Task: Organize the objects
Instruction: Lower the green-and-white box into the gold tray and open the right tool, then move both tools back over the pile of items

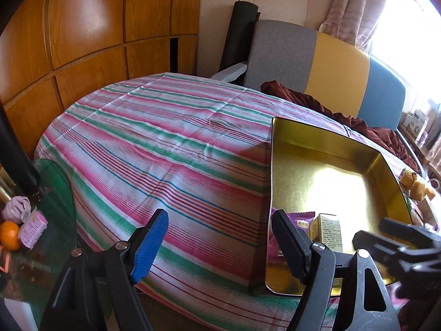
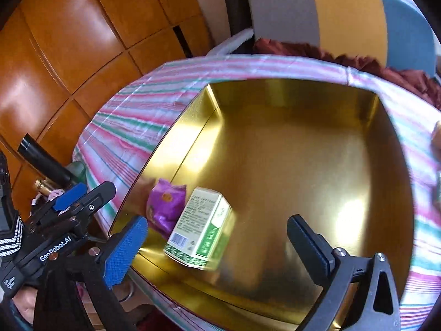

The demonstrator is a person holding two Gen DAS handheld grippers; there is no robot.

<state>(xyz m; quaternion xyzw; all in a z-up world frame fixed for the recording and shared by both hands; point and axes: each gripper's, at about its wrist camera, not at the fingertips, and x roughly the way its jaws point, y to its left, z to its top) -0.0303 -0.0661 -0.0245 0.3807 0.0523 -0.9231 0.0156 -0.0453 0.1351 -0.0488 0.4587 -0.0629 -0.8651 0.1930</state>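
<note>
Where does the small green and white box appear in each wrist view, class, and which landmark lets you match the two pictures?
Left wrist view: the green and white box stands low and right of centre, inside the gold tray, beside the purple packet.
Right wrist view: the box lies low and centre-left on the tray floor, right of the packet.
Shared landmark: the gold tray on the striped cloth.

Wooden wardrobe (image 1: 82,27), striped bedspread (image 1: 165,151), curtained bright window (image 1: 399,13)

Window (image 1: 408,22) blown out; tin (image 1: 330,162) glare; fisheye warp.
</note>
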